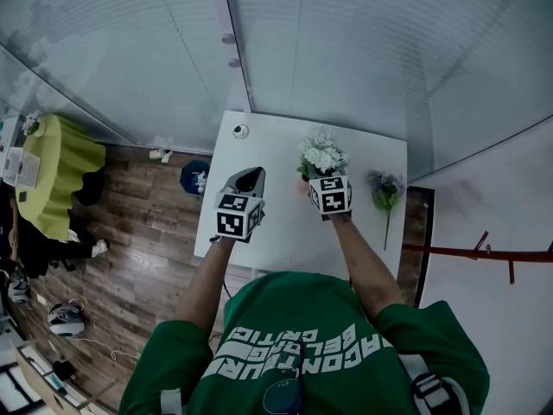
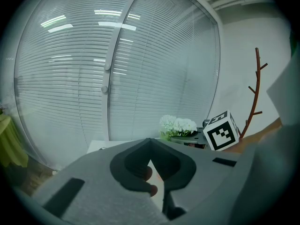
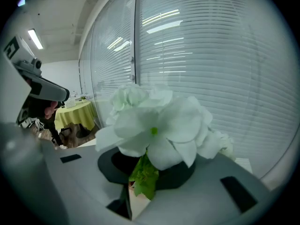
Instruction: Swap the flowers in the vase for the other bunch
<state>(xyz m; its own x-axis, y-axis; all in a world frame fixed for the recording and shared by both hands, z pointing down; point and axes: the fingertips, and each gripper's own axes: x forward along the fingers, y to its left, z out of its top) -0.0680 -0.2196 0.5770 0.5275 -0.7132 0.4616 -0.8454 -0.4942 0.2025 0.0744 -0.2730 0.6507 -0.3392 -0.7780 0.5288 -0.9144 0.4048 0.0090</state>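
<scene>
White flower bunch (image 3: 154,123) clamped in right gripper (image 3: 140,172), above the white table (image 1: 276,137).
Jaws closed on its stem, a green leaf between them. Left gripper (image 2: 150,142) sits just beside it, jaw tips together, nothing held. Purple bunch (image 1: 385,190) lies flat on the table's right side.

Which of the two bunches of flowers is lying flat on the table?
The purple bunch, flat on the table near its right edge in the head view. The white bunch stands upright instead.
</scene>
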